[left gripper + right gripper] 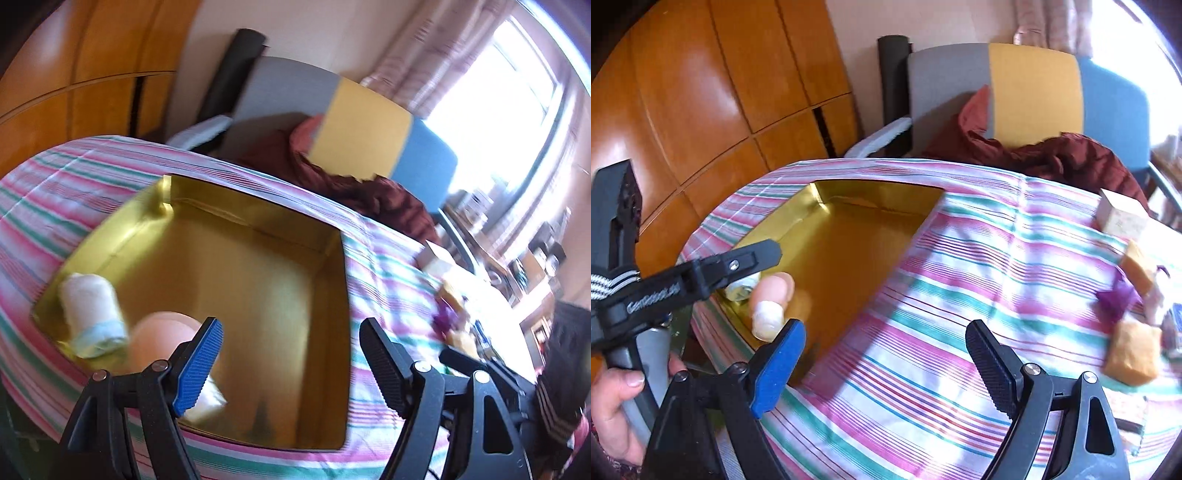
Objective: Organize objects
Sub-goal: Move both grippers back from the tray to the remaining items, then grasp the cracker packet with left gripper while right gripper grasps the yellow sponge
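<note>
An open gold box [258,280] lies on the striped tablecloth [388,280]. Inside it, at its left end, are a white roll with a pale blue end [90,314], a peach rounded item [159,339] and a pale yellowish piece [208,400]. My left gripper [291,365] hangs open over the box, nothing between its fingers. In the right wrist view the gold box [849,240] is left of centre, and the peach item [768,299] shows at its near end. My right gripper [884,365] stands open above the cloth beside the box, holding nothing.
Loose items lie at the right of the table: a cream carton [1123,218], two orange-yellow blocks [1134,354], a purple piece [1115,299]. A chair with dark red clothing [1071,155] stands behind, a wooden cabinet [701,92] to the left. A hand [613,398] holds the left tool.
</note>
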`<move>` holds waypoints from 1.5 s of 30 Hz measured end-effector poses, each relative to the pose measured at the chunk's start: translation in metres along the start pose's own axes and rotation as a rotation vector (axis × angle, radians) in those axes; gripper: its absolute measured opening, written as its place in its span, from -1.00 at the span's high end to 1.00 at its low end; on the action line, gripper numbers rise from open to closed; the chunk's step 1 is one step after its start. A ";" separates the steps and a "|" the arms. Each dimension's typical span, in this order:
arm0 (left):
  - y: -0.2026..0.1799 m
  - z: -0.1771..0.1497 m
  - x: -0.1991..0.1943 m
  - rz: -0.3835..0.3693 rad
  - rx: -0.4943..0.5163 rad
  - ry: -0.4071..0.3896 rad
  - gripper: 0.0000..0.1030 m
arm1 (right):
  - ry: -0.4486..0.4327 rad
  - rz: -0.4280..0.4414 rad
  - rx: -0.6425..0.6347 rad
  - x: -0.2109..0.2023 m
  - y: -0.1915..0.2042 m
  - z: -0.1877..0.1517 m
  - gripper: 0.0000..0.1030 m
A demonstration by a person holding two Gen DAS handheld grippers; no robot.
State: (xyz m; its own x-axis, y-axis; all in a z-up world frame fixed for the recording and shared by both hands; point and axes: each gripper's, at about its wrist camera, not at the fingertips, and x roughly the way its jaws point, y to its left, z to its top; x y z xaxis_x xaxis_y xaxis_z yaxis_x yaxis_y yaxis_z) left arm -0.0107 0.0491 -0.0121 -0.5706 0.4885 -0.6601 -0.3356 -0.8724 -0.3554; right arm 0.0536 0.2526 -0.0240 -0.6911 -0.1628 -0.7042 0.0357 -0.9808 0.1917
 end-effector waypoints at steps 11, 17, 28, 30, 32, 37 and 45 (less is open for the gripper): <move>-0.075 -0.041 0.011 -0.188 0.174 0.082 -0.51 | -0.013 -0.201 0.138 -0.043 -0.099 -0.037 -0.78; -0.101 -0.063 0.015 -0.239 0.228 0.131 -0.51 | -0.014 -0.304 0.358 -0.060 -0.171 -0.061 -0.78; -0.111 -0.078 0.020 -0.255 0.246 0.172 -0.51 | 0.027 -0.217 0.376 -0.043 -0.159 -0.072 -0.74; -0.110 -0.079 0.020 -0.248 0.246 0.174 -0.51 | 0.030 -0.148 0.350 -0.037 -0.141 -0.069 -0.73; -0.109 -0.079 0.021 -0.248 0.243 0.175 -0.51 | 0.029 -0.091 0.315 -0.035 -0.127 -0.066 -0.73; -0.109 -0.082 0.025 -0.244 0.244 0.189 -0.51 | -0.070 -0.184 0.250 -0.054 -0.126 -0.057 -0.71; -0.118 -0.092 0.027 -0.255 0.277 0.210 -0.51 | -0.066 -0.377 0.321 -0.041 -0.190 -0.036 -0.73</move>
State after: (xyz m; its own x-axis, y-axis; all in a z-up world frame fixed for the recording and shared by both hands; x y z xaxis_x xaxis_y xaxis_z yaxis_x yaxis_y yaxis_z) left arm 0.0823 0.1638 -0.0493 -0.2882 0.6483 -0.7047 -0.6511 -0.6723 -0.3522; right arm 0.1012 0.4418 -0.0557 -0.6574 0.2142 -0.7225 -0.4422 -0.8860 0.1397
